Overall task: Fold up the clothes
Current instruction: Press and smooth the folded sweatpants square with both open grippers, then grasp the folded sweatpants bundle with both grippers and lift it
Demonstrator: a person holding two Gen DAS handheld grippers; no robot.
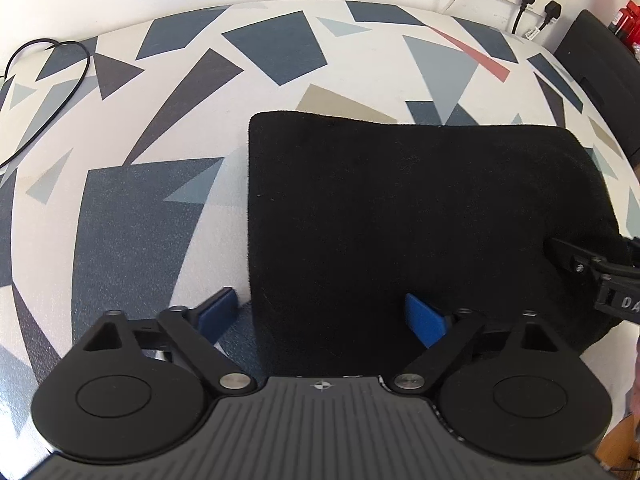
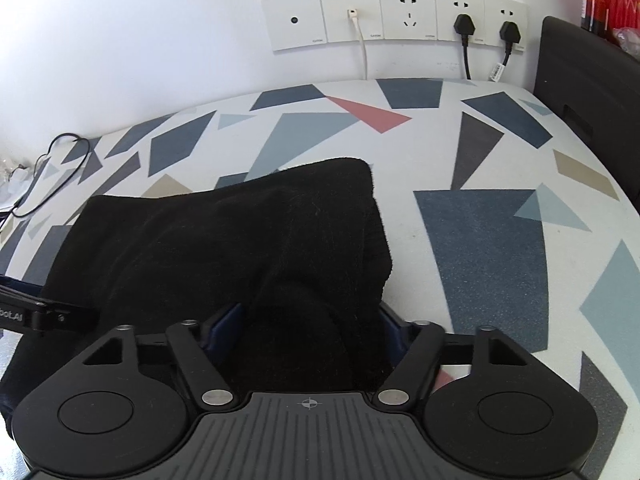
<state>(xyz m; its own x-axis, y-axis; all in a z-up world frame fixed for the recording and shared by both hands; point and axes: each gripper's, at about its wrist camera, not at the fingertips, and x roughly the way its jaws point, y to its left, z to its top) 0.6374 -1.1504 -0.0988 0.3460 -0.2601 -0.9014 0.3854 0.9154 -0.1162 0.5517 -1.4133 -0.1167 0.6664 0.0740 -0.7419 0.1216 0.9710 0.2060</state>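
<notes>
Black cloth (image 1: 400,220) lies partly folded on the patterned tabletop (image 1: 140,220), just ahead of both tongs: left tongs (image 1: 320,316) gape astride its near-left edge, while right tongs (image 2: 308,320) clench its bunched near-right corner.

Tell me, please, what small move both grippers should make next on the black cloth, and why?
Probably close both fully on the near edge. The black fleece cloth lies flat on the patterned tabletop; the left gripper straddles its corner, pads apart, and the right gripper has bunched cloth between its pads.
</notes>
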